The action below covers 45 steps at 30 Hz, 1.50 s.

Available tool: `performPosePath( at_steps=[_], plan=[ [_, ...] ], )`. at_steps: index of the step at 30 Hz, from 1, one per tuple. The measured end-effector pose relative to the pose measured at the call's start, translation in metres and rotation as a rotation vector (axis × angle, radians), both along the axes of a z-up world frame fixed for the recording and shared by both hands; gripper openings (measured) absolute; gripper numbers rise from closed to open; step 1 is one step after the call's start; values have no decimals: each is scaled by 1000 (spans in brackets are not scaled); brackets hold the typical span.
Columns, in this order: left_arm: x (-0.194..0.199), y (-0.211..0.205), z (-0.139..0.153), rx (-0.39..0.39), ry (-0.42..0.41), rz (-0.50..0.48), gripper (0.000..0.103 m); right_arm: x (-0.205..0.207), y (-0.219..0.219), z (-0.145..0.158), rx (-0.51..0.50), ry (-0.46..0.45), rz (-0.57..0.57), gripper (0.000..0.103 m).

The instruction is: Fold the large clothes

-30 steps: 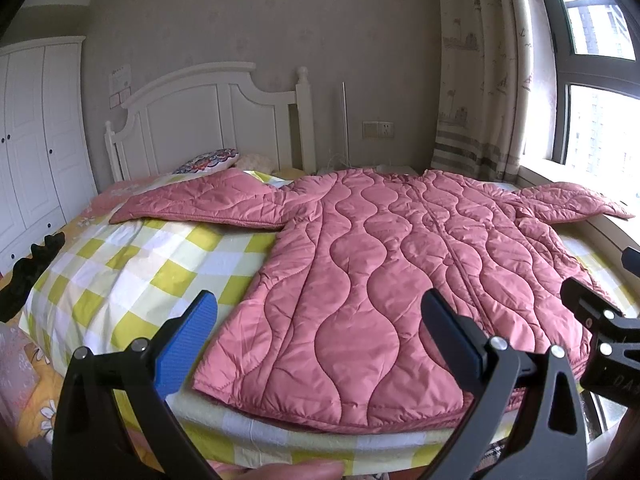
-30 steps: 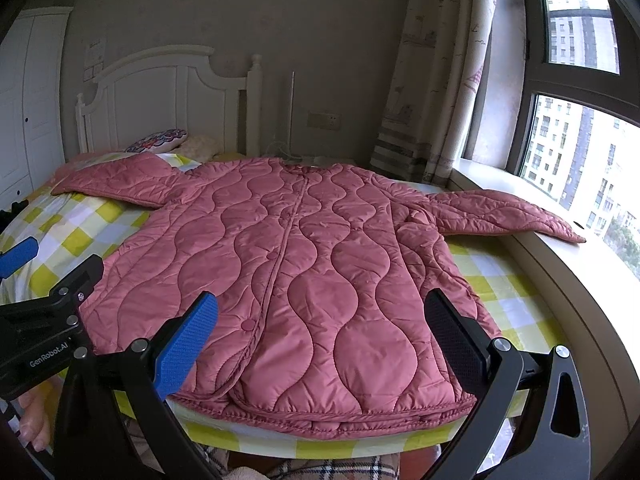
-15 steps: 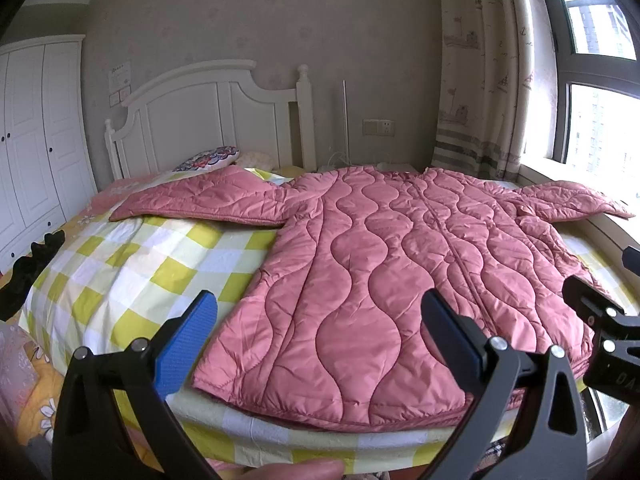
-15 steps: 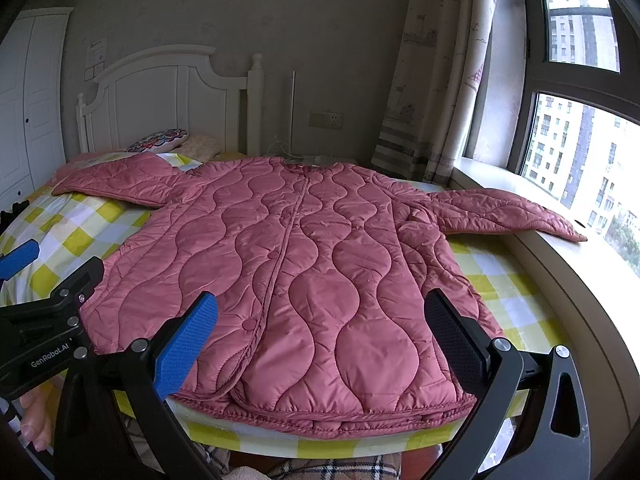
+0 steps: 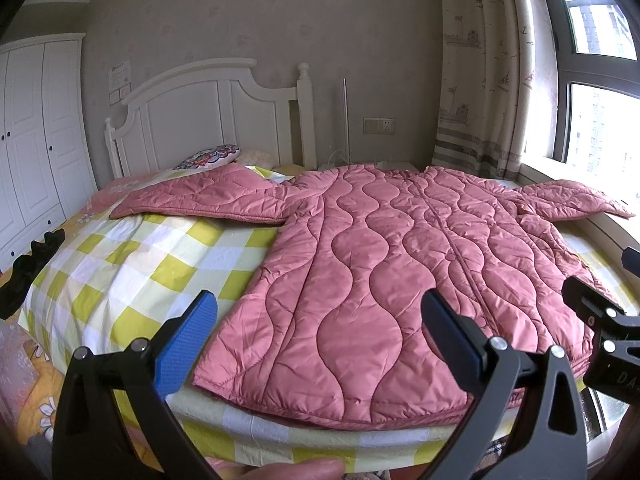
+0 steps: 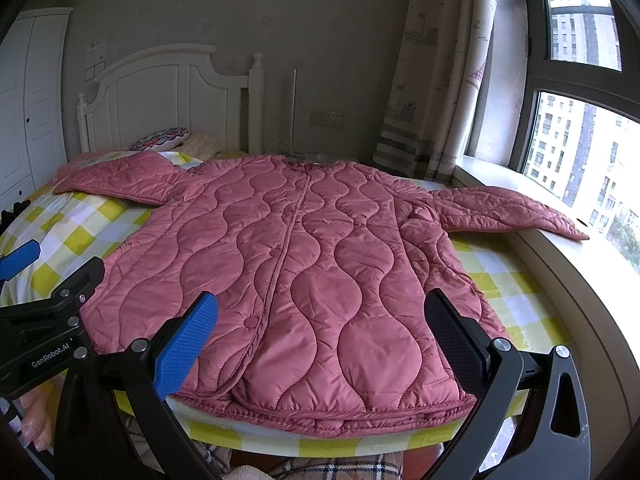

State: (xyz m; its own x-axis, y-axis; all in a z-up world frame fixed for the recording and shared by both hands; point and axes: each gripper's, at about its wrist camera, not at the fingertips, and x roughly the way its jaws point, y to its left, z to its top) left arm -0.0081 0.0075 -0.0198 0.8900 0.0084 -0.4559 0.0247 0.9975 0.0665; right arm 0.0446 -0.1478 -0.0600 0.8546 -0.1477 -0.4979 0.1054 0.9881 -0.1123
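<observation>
A pink quilted coat (image 5: 392, 248) lies flat and front up on the bed, hem towards me, both sleeves spread out; it also shows in the right wrist view (image 6: 296, 256). Its left sleeve (image 5: 200, 196) lies across the checked sheet, its right sleeve (image 6: 508, 212) reaches onto the window sill. My left gripper (image 5: 320, 336) is open and empty, held above the hem's left part. My right gripper (image 6: 320, 336) is open and empty, above the hem's right part.
The bed has a yellow and white checked sheet (image 5: 132, 264) and a white headboard (image 5: 208, 116) with a patterned pillow (image 5: 208, 158). A window sill (image 6: 560, 264) runs along the right, a curtain (image 6: 436, 80) behind it. A white wardrobe (image 5: 36, 132) stands left.
Both grippers have shifted slightly, so the coat sits a little lower and nearer in view. The coat has not moved and both grippers stay open.
</observation>
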Motion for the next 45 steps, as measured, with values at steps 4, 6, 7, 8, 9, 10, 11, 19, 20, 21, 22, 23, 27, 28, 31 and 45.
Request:
performPosePath(
  at_steps=[4,6,7,8,9,10,11,19,20,21,22,23,27,28,31,45],
  plan=[
    [0,0,-1,-1,1,1,101,1,-1,0,1,0,1,99],
    [0,0,0,0,1,1,101,0,0,-1,2,1,1,99],
    [0,0,0,0,1,0,101,1,-2,0,2,1,0,99],
    [0,0,0,0,1,0,101,1,-1,0,2,2,1,99],
    [0,0,0,0,2,0,101,1,-2,0,2,0,0,99],
    [0,0,0,0,2,0,101,0,0,-1,2,0,0,99],
    [1,0,1,-1,2,0,101,1,-1,0,2,1,0,99],
    [-1,3,-7,-2,9,1,101,2,-2,-2,4,3,0,99],
    [-1,3,-9,-2,11,1,101,2,0,-4,5,5,0,99],
    [-1,3,-10,-2,17,0,101,2,0,-6,5,6,0,99],
    [0,4,-11,-6,27,-5,101,2,0,-7,5,7,0,99],
    [3,4,-11,-12,39,-14,101,3,-2,-9,15,3,0,99],
    [31,2,-11,-15,110,-86,101,26,-49,-15,179,62,-34,99],
    [44,2,-11,-17,140,-106,101,32,-62,-14,206,68,-54,99],
    [98,0,-15,-10,243,-142,101,59,-120,-12,293,79,-191,99],
    [260,9,-78,-73,433,-97,101,181,-341,-58,804,63,-612,99]
  ],
)
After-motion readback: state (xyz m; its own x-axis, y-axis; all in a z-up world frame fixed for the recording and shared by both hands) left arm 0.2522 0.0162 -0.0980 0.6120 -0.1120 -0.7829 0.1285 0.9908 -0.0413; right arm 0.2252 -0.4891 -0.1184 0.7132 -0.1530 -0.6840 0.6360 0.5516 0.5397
